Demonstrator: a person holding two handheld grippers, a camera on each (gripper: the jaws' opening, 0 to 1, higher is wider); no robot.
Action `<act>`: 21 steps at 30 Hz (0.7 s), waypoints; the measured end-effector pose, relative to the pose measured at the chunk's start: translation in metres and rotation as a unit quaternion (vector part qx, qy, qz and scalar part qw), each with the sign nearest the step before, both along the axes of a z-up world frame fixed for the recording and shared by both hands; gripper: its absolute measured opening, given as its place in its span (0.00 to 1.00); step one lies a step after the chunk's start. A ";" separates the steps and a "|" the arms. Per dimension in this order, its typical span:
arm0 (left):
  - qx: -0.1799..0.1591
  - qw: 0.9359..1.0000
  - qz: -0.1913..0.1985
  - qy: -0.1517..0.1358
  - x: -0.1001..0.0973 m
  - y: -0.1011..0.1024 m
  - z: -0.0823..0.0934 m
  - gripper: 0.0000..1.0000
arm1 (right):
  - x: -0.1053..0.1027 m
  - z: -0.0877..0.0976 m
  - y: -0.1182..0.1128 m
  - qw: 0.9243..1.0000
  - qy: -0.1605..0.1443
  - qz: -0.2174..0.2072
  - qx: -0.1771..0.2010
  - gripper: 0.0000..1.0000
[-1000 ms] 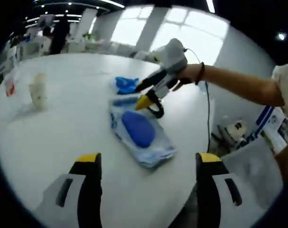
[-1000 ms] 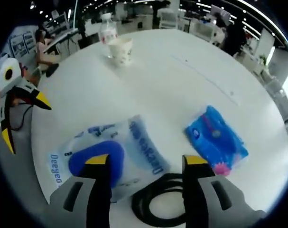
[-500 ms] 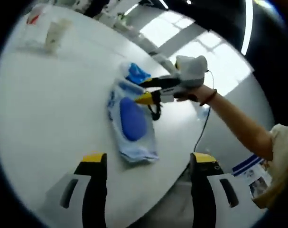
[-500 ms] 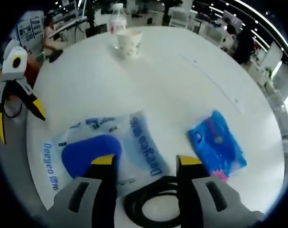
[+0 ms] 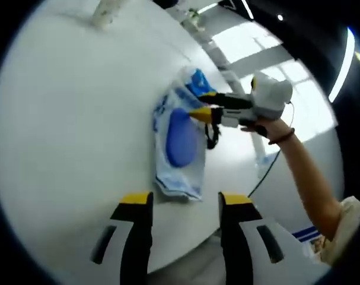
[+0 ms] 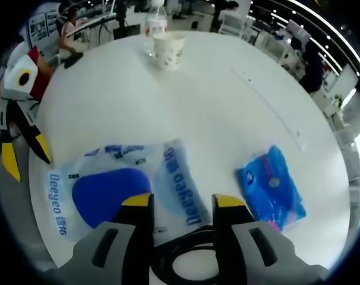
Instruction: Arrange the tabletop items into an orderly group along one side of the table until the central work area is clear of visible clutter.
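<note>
White round table (image 6: 227, 119), clear wipes pack (image 6: 123, 190), blue tissue packet (image 6: 271, 189), black cable coil (image 6: 188, 261), paper cup (image 6: 168, 50), water bottle (image 6: 156, 22).

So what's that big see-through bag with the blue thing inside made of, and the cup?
The bag looks like thin, glossy plastic film: you can see through it to the blue shape inside, and it wrinkles and carries printed letters. What the blue shape itself is made of I can't tell. The cup looks like matte white paper with a faint print, though it's too small to be sure.
</note>
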State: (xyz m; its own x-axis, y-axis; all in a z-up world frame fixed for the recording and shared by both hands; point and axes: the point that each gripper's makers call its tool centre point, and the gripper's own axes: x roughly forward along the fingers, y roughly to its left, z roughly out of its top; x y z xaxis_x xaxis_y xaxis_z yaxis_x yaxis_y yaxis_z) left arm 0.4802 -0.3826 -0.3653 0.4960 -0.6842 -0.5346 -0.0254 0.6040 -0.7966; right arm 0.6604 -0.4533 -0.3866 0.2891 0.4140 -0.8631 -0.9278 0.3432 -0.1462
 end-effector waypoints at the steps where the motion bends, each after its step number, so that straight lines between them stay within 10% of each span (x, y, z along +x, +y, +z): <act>1: 0.005 1.000 0.007 0.009 0.001 0.000 -0.003 0.42 | 0.000 -0.001 -0.001 1.000 0.000 0.000 -0.004 0.36; 6: 0.012 0.999 0.022 0.033 0.003 -0.002 -0.012 0.31 | 0.004 -0.001 -0.003 1.000 -0.012 0.007 -0.012 0.27; 9: 0.076 0.997 0.015 0.013 0.006 0.007 -0.022 0.23 | 0.009 0.000 -0.005 1.000 -0.012 -0.007 -0.005 0.23; 21: 0.039 0.997 0.038 0.052 0.003 0.002 -0.027 0.08 | 0.008 -0.004 -0.003 1.000 -0.007 -0.003 -0.011 0.20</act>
